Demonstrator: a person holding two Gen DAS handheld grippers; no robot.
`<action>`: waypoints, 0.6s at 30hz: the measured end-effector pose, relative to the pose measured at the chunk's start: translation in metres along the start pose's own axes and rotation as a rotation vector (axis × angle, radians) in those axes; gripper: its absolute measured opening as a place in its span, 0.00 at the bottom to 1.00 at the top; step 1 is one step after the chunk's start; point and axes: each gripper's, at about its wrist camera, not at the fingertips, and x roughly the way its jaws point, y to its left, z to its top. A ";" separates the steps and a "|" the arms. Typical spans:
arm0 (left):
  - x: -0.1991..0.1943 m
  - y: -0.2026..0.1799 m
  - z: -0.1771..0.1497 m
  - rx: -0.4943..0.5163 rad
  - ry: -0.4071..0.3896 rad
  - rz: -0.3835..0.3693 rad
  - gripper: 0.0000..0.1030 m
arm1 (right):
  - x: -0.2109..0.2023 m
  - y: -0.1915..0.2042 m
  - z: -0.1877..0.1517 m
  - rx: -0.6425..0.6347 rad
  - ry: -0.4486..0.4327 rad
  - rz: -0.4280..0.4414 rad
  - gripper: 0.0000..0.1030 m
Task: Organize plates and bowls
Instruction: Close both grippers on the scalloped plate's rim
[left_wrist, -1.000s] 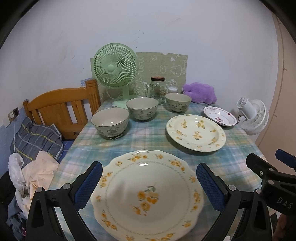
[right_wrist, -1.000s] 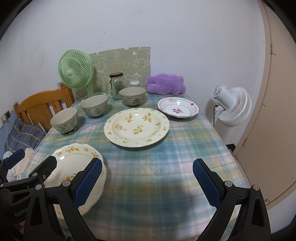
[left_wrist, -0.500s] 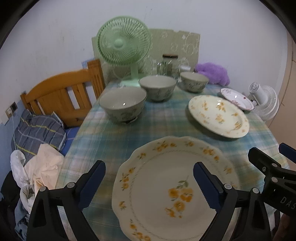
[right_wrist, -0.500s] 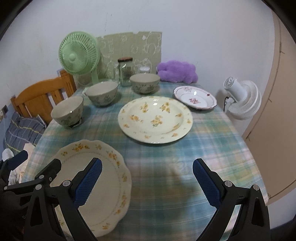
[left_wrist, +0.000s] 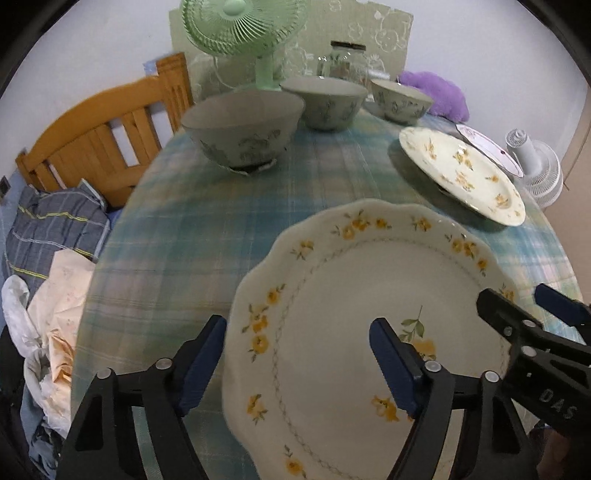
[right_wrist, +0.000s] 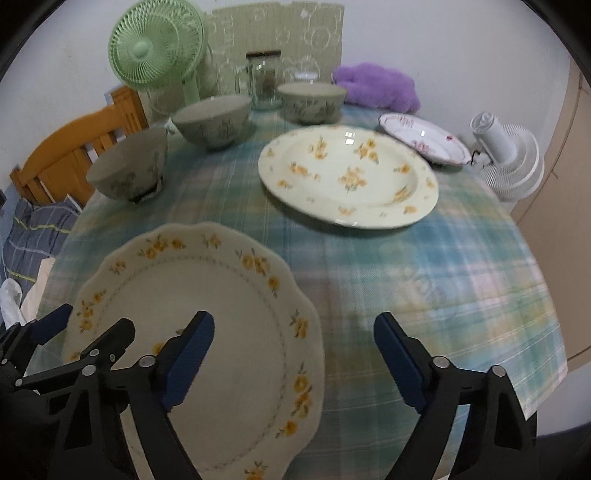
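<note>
While both jaws narrow, the near plate sits between two tools.
Left tool (left_wrist: 295, 354): jaws apart and closing, straddling the left rim of the scalloped plate (left_wrist: 369, 314); one blue pad hangs outside the rim, the other over the plate's face, and whether either touches cannot be told.
Right tool (right_wrist: 293, 354): jaws apart and closing over the same plate's right rim (right_wrist: 207, 314); left pad above the plate, right pad over bare cloth, nothing clamped.
Scalloped plate: flat on the near edge of the tabletop (left_wrist: 221, 229), yellow flowers around its border.
Round yellow-flowered plate (right_wrist: 347, 177): mid-tabletop, apart from the scalloped one.
Pink-flowered plate (right_wrist: 424, 138): far right, just beyond the round plate.
Bowls: three in a row across the far side, near bowl (left_wrist: 242, 129) at the left, middle bowl (left_wrist: 325, 101) behind it, far bowl (left_wrist: 400, 101) to the right, all upright and separate.
Back edge: green fan (right_wrist: 157, 48), glass jar (right_wrist: 264, 83), purple plush (right_wrist: 376, 90).
Off the tabletop: white fan (right_wrist: 509, 158) at right, wooden chair (left_wrist: 103, 133) at left with piled clothes (left_wrist: 48, 236) beside it.
</note>
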 end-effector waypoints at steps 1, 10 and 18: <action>0.002 -0.001 0.000 0.009 0.007 0.001 0.74 | 0.003 0.002 0.000 -0.002 0.009 0.000 0.77; 0.014 0.002 0.005 0.030 0.030 -0.011 0.72 | 0.027 0.015 -0.001 -0.021 0.086 -0.020 0.63; 0.020 0.008 0.017 0.032 0.064 -0.057 0.71 | 0.030 0.017 0.003 0.015 0.114 -0.041 0.64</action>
